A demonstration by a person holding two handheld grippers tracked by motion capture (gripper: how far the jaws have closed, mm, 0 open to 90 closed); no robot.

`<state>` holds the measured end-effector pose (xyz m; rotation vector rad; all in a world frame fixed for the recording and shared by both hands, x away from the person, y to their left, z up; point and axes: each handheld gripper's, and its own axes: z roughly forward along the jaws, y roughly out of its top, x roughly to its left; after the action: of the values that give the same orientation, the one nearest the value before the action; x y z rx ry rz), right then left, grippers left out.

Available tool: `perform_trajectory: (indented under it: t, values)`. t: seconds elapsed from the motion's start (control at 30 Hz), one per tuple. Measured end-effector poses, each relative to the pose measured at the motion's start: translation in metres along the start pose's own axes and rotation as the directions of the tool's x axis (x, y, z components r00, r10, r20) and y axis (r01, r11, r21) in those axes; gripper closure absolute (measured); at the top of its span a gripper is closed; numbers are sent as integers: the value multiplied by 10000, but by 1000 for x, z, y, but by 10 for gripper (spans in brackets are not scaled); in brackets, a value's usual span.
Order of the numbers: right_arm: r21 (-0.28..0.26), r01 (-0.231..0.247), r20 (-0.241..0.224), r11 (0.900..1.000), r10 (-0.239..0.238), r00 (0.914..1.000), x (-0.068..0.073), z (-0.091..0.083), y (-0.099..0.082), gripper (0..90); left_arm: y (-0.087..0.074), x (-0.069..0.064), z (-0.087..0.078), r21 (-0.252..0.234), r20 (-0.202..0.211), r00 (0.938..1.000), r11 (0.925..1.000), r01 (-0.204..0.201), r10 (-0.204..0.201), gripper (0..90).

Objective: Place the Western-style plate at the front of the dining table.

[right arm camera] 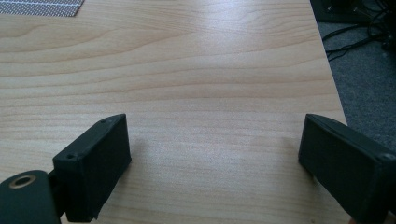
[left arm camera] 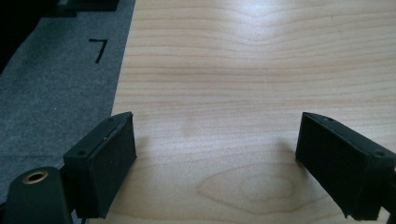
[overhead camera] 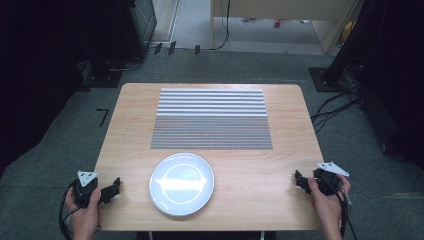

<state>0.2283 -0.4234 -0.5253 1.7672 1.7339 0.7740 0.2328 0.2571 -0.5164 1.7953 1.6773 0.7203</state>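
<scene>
Both the left hand-held gripper (overhead camera: 114,189) and right hand-held gripper (overhead camera: 299,179) are gaping wide and empty at the desk (overhead camera: 250,170) edges, flanking an unmarked white plate (overhead camera: 181,183).

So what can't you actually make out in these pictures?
- Plate, high view: glare whitens its middle, hiding any pattern.
- Mat, right gripper view: cut off by the top edge to one corner.
- Left gripper, high view: too small to judge the jaw gap.
- Floor beyond the table: too dark.
</scene>
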Motion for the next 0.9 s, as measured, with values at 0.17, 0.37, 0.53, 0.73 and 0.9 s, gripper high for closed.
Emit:
perform_trajectory:
  t: [0.17,0.37,0.53,0.73,0.9]
  values:
    - [-96,-34,-28,9999,34,10000,2,0,1,137,1,5,-3,-71,-99,9997,9997,244,-245,110]
    - [-287,111,-83,9995,-113,9999,11,-4,6,137,2,1,-4,-147,-50,10000,9999,85,-85,110]
    - [-371,187,-297,9991,-198,9994,19,-7,9,137,3,-3,-7,-249,25,10000,9997,32,-32,111]
    - [-599,83,-709,9982,-126,9974,30,-13,17,138,6,-10,-11,-416,232,9997,9991,-22,32,111]
    - [-773,133,-971,9969,-208,9951,41,-17,22,138,9,-15,-13,-502,391,9992,9987,-64,84,111]
